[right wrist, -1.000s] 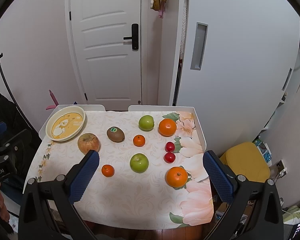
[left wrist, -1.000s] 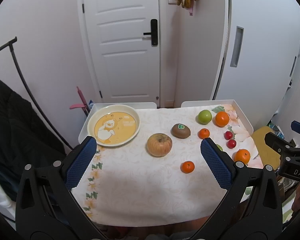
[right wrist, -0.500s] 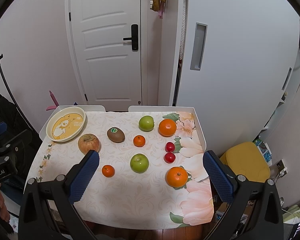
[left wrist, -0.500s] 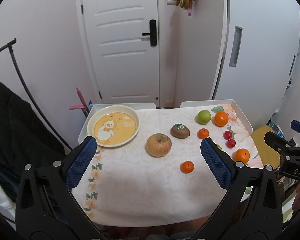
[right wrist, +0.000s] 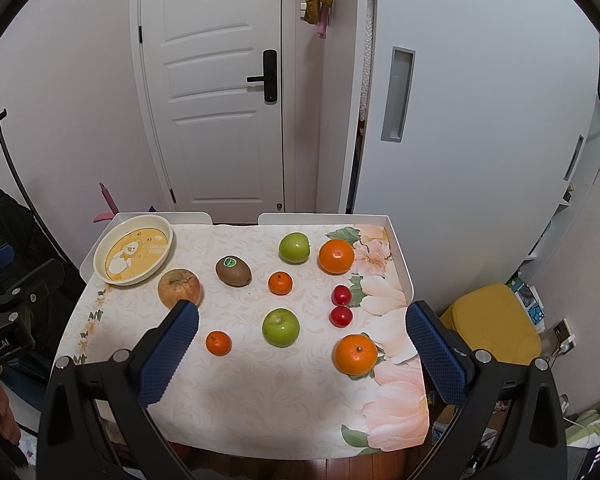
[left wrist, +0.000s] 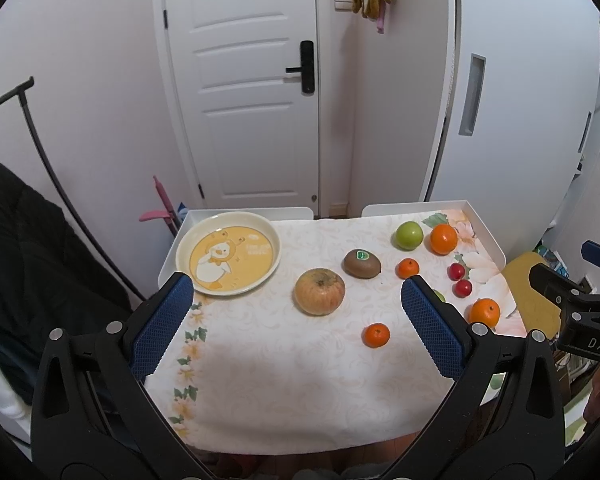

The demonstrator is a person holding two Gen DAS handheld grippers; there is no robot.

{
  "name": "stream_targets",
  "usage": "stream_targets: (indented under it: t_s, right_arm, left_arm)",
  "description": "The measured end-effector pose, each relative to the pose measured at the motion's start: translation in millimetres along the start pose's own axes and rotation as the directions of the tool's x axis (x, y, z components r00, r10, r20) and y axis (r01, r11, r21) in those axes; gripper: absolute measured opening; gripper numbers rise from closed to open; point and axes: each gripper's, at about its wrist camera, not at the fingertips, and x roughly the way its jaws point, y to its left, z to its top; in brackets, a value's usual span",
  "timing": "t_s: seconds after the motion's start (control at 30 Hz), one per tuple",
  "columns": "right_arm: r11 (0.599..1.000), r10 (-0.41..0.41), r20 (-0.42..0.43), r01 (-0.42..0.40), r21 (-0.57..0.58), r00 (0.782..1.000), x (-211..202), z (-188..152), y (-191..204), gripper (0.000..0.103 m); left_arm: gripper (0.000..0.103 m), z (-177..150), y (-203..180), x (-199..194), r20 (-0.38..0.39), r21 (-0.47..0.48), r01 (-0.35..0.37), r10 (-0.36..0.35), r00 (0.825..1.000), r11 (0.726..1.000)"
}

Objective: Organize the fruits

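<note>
1. Orange, green and red fruits (right wrist: 281, 327) lie scattered on the counter (right wrist: 260, 392) — plate (right wrist: 134, 250) at its far left.
2. Left gripper (left wrist: 296, 316) and right gripper (right wrist: 302, 332) — fingers wide apart, holding nothing.

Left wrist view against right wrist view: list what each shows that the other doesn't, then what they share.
Only the left wrist view shows the left gripper, open and empty. Only the right wrist view shows the near green apple in full, which in the left view is almost hidden behind a gripper finger, and the right gripper, open. Both show the duck plate, the kiwi, the reddish apple and the white door.
</note>
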Motion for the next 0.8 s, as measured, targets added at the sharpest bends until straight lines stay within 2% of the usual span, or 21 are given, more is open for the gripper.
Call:
stream_targets:
  t_s: [0.4, 0.7, 0.8]
  right_arm:
    - [1.0, 0.006, -0.011, -0.006, 0.016, 1.0, 1, 3, 3, 0.103]
    - [1.0, 0.015, -0.053, -0.014, 0.012, 0.998, 32, 0, 1, 0.103]
    - [1.0, 0.023, -0.067, -0.023, 0.003, 0.997, 51, -8, 2, 0.103]
  left_arm:
    - [0.103, 8, 9, 7, -0.021, 0.015, 0.028, -0.028, 0.999, 0.999]
    - [0.103, 1, 14, 58, -0.089, 0.039, 0.108, -0.105, 0.99, 0.993]
    - [0.103, -7, 12, 81, -0.105, 0.055, 0.105, -0.099, 0.989, 0.993]
